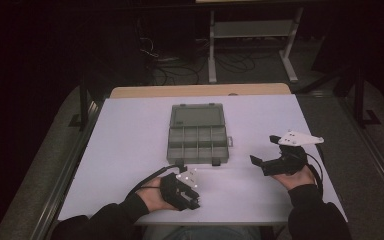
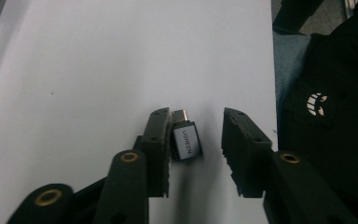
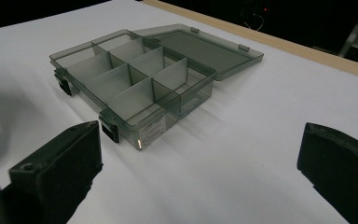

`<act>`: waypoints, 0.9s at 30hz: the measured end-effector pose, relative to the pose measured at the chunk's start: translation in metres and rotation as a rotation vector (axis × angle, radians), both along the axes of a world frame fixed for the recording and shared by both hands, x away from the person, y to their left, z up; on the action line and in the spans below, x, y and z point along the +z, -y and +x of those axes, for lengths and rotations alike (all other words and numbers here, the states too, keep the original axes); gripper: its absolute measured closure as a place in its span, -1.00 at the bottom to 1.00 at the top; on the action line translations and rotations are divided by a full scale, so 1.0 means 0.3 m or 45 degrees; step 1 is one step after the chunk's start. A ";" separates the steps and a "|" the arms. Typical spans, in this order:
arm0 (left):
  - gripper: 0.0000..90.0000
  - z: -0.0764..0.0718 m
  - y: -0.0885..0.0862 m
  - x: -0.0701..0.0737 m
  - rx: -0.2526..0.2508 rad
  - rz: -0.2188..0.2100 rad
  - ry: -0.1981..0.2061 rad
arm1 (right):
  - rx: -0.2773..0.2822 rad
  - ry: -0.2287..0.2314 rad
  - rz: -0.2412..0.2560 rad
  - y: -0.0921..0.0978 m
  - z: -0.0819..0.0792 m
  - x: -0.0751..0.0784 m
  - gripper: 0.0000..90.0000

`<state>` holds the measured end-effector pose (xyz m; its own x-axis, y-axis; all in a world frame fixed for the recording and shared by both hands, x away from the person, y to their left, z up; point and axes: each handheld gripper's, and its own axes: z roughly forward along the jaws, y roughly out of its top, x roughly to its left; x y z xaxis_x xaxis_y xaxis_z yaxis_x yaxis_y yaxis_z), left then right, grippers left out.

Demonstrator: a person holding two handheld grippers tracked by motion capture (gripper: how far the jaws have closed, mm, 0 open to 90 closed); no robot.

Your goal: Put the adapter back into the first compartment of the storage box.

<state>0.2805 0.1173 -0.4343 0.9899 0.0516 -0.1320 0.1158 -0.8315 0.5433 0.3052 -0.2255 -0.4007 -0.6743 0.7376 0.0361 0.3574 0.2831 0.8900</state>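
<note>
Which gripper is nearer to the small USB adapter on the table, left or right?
Left. The left gripper has its open jaws around the USB adapter, which touches one jaw. The right gripper is away across the table, near the compartment box.

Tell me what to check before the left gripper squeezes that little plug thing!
1. Left gripper jaws apart: ok.
2. Small adapter sits between the jaws: ok, though it lies against one jaw, off centre.
3. Adapter flat on the white table: ok.
4. Organizer box lid open: ok.
5. Compartments free: ok, none shows anything inside.
6. Right gripper open and holding nothing: ok.
</note>
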 end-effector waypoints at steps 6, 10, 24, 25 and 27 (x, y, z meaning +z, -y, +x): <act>0.63 0.001 0.000 -0.001 0.004 0.003 0.012 | 0.001 0.002 0.000 0.000 -0.001 0.001 -1.00; 0.68 0.003 -0.001 -0.001 0.006 0.004 0.015 | 0.001 0.001 0.001 0.000 0.000 0.001 -1.00; 0.69 0.006 -0.008 0.015 0.007 -0.008 0.028 | 0.001 0.002 0.001 0.002 0.000 0.001 -1.00; 0.69 0.007 -0.010 0.017 0.009 -0.010 0.030 | 0.001 0.001 0.002 0.001 0.000 0.001 -1.00; 0.69 0.010 -0.016 0.023 0.015 -0.017 0.030 | 0.001 0.002 0.003 0.002 0.000 0.001 -1.00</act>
